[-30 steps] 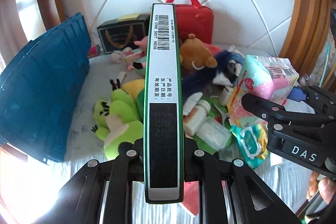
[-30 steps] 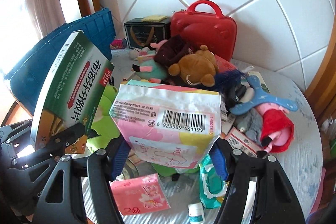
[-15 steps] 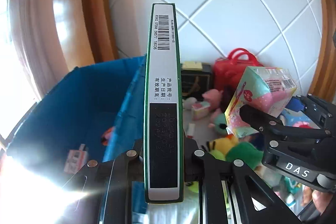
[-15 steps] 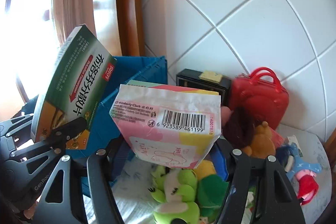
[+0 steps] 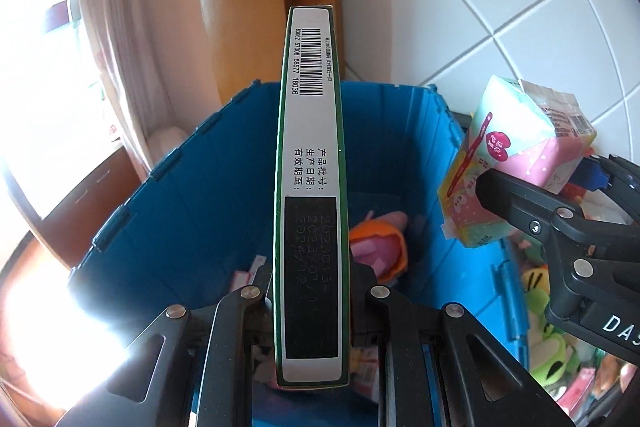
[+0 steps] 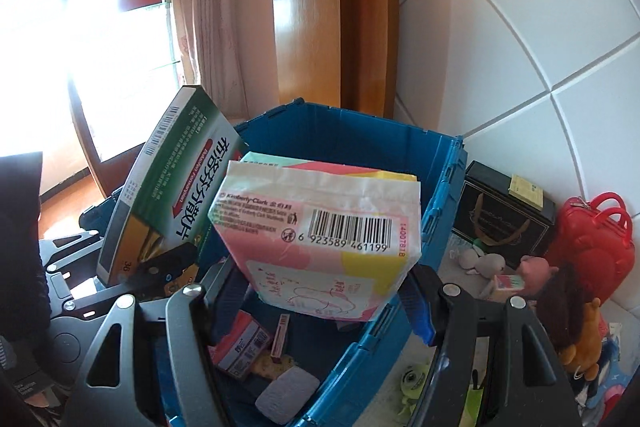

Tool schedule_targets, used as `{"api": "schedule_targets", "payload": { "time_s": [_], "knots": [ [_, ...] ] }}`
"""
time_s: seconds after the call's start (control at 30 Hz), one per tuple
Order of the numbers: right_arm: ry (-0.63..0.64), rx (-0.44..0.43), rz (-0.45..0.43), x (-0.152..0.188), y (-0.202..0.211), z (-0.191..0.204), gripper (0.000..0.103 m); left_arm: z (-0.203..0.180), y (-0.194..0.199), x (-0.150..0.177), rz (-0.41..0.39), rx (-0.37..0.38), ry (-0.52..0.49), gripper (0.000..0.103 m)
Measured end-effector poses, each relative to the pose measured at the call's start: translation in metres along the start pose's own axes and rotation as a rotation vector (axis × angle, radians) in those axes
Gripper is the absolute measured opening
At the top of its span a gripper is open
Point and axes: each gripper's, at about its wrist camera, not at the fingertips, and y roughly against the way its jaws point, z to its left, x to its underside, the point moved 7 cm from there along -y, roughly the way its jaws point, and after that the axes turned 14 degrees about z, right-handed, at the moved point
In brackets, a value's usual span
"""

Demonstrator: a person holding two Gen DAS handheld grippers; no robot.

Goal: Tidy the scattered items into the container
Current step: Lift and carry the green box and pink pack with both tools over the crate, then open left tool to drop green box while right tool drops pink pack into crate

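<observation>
Both grippers are hanging over the open blue crate, each with something clamped between its fingers. Pinching a flat green medicine box by its lower end, the left gripper is holding it edge-on so that the white spine with the barcode and printed date is facing the left wrist camera; seen from the right wrist view, the same box is leaning at a tilt over the crate's left rim. Squeezing the sides of a pink, yellow and mint tissue pack, the right gripper is keeping its barcoded end turned toward its own camera, and the pack is sitting above the crate's interior, just beside the medicine box but not clearly touching it. Lying on the crate floor are a pink and orange plush toy, a small red and white carton, a thin pink stick and a grey pad. Outside the crate, to its right against the white tiled wall, a black gift box, a red handbag, a brown plush bear and a small green one-eyed plush are waiting on the pale surface.
</observation>
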Motion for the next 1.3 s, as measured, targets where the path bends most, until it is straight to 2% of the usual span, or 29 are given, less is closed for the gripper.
{"api": "schedule_targets", "payload": {
  "time_s": [0.23, 0.4, 0.5, 0.57, 0.67, 0.8, 0.97, 1.13, 1.3],
  "knots": [
    [0.018, 0.024, 0.099, 0.004, -0.039, 0.012, 0.067, 0.015, -0.042, 0.002, 0.116, 0.026, 0.002, 0.02],
    [0.005, 0.065, 0.173, 0.008, -0.06, 0.003, 0.067, 0.012, -0.073, 0.001, 0.24, 0.034, -0.029, 0.02],
    [0.0, 0.081, 0.197, 0.012, -0.066, -0.002, 0.068, 0.008, -0.086, 0.003, 0.279, 0.029, -0.047, 0.02],
    [0.004, 0.085, 0.217, 0.015, -0.072, -0.004, 0.067, 0.003, -0.081, 0.001, 0.272, 0.043, -0.055, 0.022],
    [0.006, 0.088, 0.217, 0.014, -0.073, -0.004, 0.068, -0.003, -0.08, 0.002, 0.269, 0.035, -0.062, 0.039],
    [-0.007, 0.098, 0.23, 0.015, -0.077, -0.007, 0.068, -0.002, -0.081, 0.001, 0.268, 0.058, -0.038, 0.053],
    [-0.022, 0.114, 0.231, 0.015, -0.077, -0.011, 0.07, -0.002, -0.08, -0.001, 0.256, 0.06, -0.036, 0.056],
    [-0.027, 0.13, 0.221, 0.014, -0.074, -0.012, 0.076, 0.0, -0.078, -0.001, 0.249, 0.063, -0.024, 0.059],
    [-0.026, 0.137, 0.205, 0.013, -0.067, -0.01, 0.078, 0.003, -0.074, 0.0, 0.239, 0.054, -0.009, 0.065]
  ]
}}
